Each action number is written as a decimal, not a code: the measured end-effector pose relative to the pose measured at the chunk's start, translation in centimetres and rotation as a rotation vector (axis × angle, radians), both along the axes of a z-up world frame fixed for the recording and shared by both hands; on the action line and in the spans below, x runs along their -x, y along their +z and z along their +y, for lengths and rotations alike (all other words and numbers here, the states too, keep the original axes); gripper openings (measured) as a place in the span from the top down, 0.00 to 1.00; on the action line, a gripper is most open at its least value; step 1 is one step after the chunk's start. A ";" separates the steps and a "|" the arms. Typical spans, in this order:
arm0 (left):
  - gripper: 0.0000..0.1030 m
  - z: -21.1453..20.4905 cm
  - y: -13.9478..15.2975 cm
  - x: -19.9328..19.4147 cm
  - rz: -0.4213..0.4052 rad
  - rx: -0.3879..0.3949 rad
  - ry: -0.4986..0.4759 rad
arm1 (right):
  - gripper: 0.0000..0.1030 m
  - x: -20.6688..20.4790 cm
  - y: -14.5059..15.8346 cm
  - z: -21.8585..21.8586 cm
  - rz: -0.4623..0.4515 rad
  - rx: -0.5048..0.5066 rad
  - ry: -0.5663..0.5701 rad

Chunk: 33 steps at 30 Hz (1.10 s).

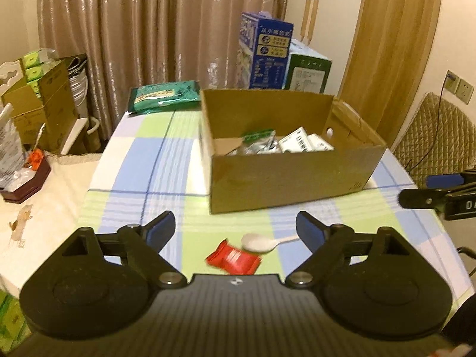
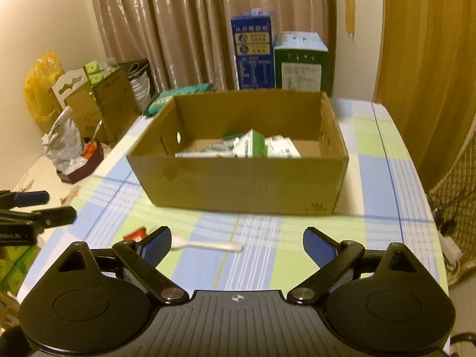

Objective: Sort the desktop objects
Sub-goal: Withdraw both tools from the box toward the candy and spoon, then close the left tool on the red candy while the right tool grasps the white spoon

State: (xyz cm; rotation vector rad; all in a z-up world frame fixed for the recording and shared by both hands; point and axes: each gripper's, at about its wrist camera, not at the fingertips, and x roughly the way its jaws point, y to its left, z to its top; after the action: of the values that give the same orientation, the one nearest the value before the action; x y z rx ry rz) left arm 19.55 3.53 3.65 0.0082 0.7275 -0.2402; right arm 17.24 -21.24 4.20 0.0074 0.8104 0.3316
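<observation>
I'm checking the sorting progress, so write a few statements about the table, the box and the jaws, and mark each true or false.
1. The white plastic spoon lies on the tablecloth, outside the cardboard box. True.
2. The left gripper is shut on the spoon. False: its jaws are open and hold nothing.
3. The red packet lies beside the spoon's bowl. True.
4. The cardboard box is empty. False: it holds several white and green packages.
5. The right gripper has its jaws open. True.
6. The blue carton stands inside the box. False: it stands behind it, by the curtain.
</observation>
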 end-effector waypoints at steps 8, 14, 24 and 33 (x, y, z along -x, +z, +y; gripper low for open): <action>0.12 1.7 -2.6 2.1 0.010 -0.093 -0.030 | 0.10 2.0 -2.5 0.3 0.028 0.059 0.064; 0.13 1.3 -4.8 1.9 0.037 -0.138 -0.113 | 0.10 1.7 -3.8 1.7 0.014 0.116 0.167; 0.13 -0.7 -9.0 -0.6 0.090 -0.188 -0.273 | 0.10 -1.0 -7.9 4.1 0.016 0.189 0.326; 0.13 -2.0 -12.1 -4.4 0.110 -0.257 -0.421 | 0.19 -4.9 -11.3 7.0 0.040 0.275 0.585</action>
State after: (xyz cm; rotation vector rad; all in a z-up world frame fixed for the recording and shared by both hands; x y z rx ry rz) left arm 23.97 1.56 -8.45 0.3982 0.8589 -0.5502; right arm 22.16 -14.28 -7.11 -0.4888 0.8827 0.7694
